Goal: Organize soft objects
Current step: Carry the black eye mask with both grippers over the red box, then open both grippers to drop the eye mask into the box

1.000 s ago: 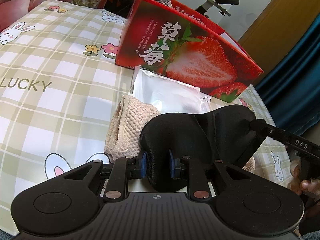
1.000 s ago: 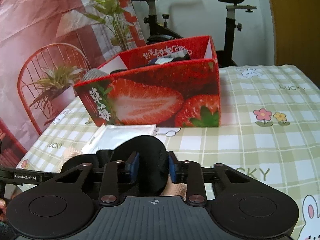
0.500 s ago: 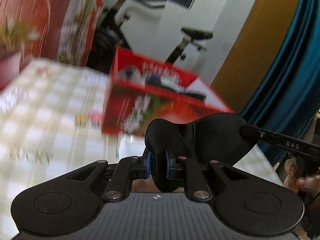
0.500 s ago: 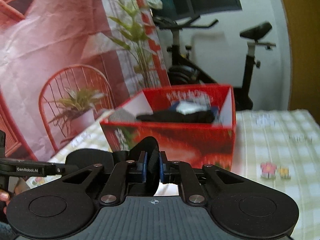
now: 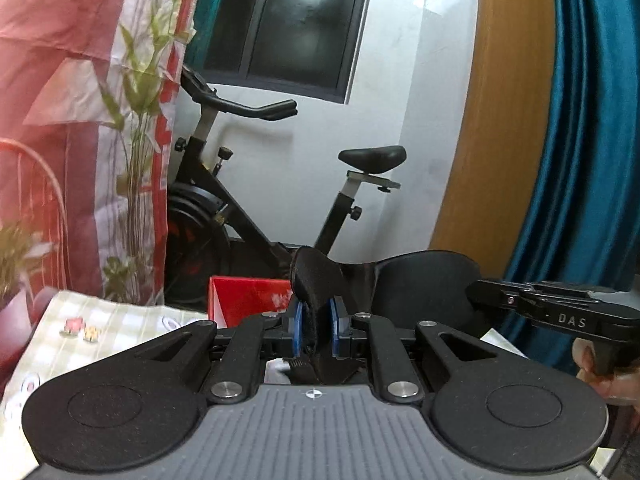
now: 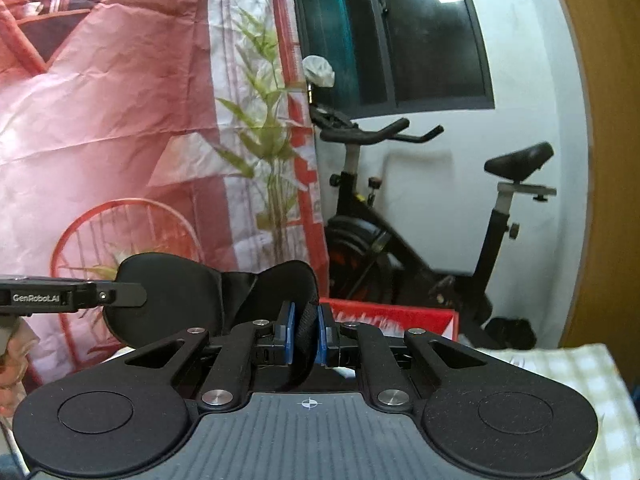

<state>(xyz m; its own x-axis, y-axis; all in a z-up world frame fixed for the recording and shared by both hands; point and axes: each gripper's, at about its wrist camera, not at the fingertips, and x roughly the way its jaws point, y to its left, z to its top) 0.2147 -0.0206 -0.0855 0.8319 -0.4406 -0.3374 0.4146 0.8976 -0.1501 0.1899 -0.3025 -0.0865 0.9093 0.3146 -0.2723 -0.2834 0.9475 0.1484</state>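
A black padded eye mask (image 5: 424, 288) hangs in the air between both grippers. My left gripper (image 5: 316, 330) is shut on one end of it, its blue pads pinching the black fabric. My right gripper (image 6: 305, 336) is shut on the other end; the mask (image 6: 176, 300) spreads to the left in the right wrist view. The right gripper (image 5: 560, 314) also shows from the side at the right of the left wrist view, and the left gripper (image 6: 72, 294) at the left of the right wrist view. The red strawberry box (image 5: 244, 300) stands low behind the mask, its rim (image 6: 392, 314) just showing.
The checked tablecloth with flowers (image 5: 92, 328) lies below at the left, and its corner (image 6: 560, 364) at the right. An exercise bike (image 5: 248, 216) stands behind the table against the white wall. A red printed backdrop (image 6: 120, 120) hangs at the left, a blue curtain (image 5: 592, 160) at the right.
Both grippers have risen from the table with the eye mask stretched between them. The beige cloth and white pouch have dropped out of view; the views now look level into the room.
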